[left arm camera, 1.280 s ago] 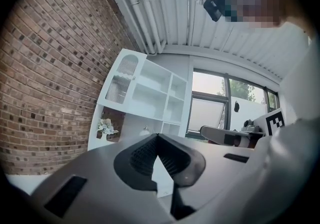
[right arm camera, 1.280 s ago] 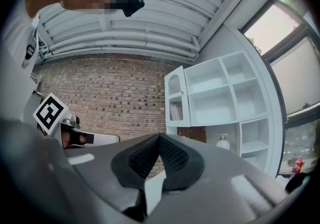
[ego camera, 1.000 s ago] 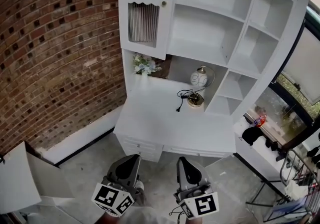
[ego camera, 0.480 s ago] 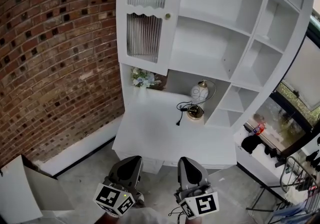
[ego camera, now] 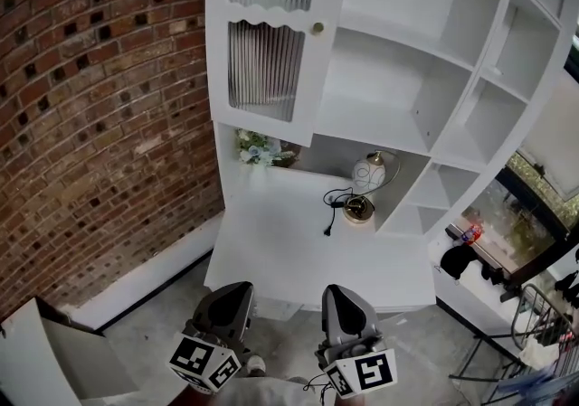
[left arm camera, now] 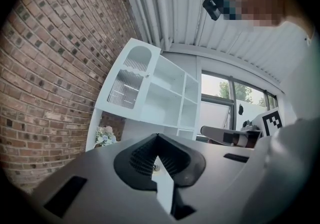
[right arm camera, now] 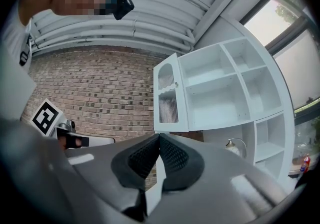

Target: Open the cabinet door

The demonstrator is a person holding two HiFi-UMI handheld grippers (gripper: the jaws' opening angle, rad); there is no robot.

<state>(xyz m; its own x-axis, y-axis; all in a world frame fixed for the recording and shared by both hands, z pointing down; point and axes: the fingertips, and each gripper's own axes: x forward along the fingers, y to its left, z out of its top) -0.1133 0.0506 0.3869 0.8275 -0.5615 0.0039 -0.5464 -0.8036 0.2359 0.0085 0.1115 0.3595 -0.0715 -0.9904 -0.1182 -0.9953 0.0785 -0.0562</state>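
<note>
1. Left gripper (ego camera: 233,291): lower centre-left of the head view. You hold it low, aimed up the frame toward the desk. In the left gripper view its jaws meet at the tips, with nothing between them.
2. Right gripper (ego camera: 336,296): lower centre-right of the head view, beside the left gripper and pointing the same way. In the right gripper view its ribbed pads are pressed together and hold nothing.
3. Cabinet door (ego camera: 267,38): upper centre-left of the head view. It is a white frame with two ribbed glass panes, and it covers the left bay of the shelf unit. A small round knob (ego camera: 317,28) sits near its right edge. The door is well apart from both of your grippers; neither touches it.
4. Shelf unit (ego camera: 434,61): open white compartments to the right of the door, filling the upper right of the frame.
5. Desk top (ego camera: 289,250): the white surface at mid-frame, between your grippers and the shelf unit.
6. On the desk: a round white lamp (ego camera: 366,174) on a brass base stands at the back, right of centre. A black cable (ego camera: 331,210) trails from it toward you. A small bunch of flowers (ego camera: 256,147) lies at the back left, below the door.
7. Brick wall (ego camera: 99,106): fills the left of the frame, meeting the grey floor (ego camera: 154,314) at a white skirting.
8. White panel (ego camera: 32,363): lower left corner, on the floor near the wall.
</note>
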